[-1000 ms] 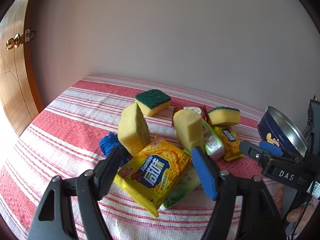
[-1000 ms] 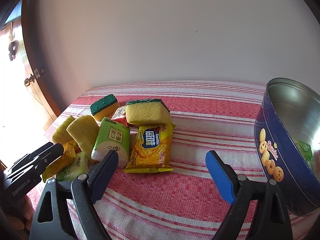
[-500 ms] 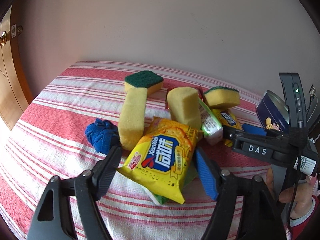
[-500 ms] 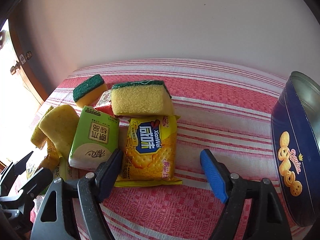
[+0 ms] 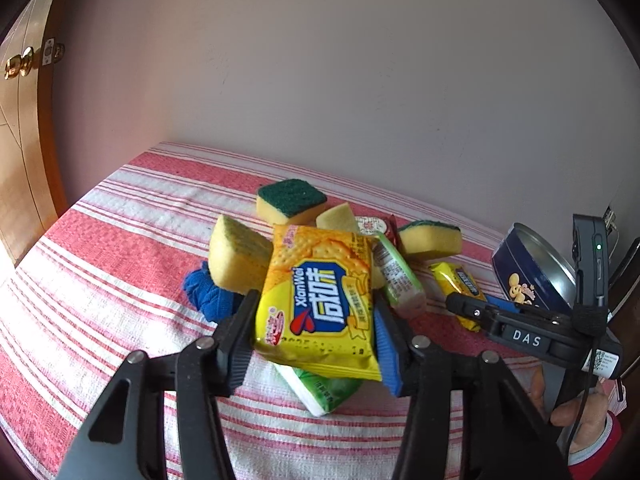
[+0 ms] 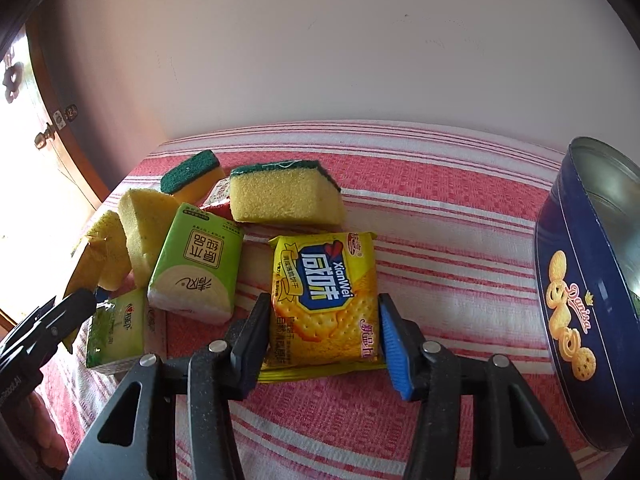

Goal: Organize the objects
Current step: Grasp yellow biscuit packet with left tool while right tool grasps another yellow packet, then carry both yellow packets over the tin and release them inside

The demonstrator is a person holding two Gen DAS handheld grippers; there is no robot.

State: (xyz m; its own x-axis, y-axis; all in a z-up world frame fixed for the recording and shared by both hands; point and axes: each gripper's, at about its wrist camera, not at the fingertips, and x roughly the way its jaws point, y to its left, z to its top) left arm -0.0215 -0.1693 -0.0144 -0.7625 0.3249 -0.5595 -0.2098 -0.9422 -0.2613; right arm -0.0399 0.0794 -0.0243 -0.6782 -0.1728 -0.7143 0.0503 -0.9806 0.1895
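two yellow cracker packets with a blue label are being gripped at once. the left gripper [image 5: 316, 336] is closing on one yellow cracker packet [image 5: 320, 300], which is held between its pads and tilted up above a green tissue pack [image 5: 324, 390], well left of the round blue cookie tin [image 5: 532, 272]. the right gripper [image 6: 320, 340] is closing on the second yellow cracker packet [image 6: 324, 292], which lies flat on the red striped cloth [image 6: 440, 240], left of the blue cookie tin [image 6: 580, 292] and nearer to it. the squeeze should be kept gentle, because crackers can be broken inside. each packet should be lifted straight up first, so the yellow sponges [image 6: 280, 196] beside are not dragged, and then probably carried to the tin.
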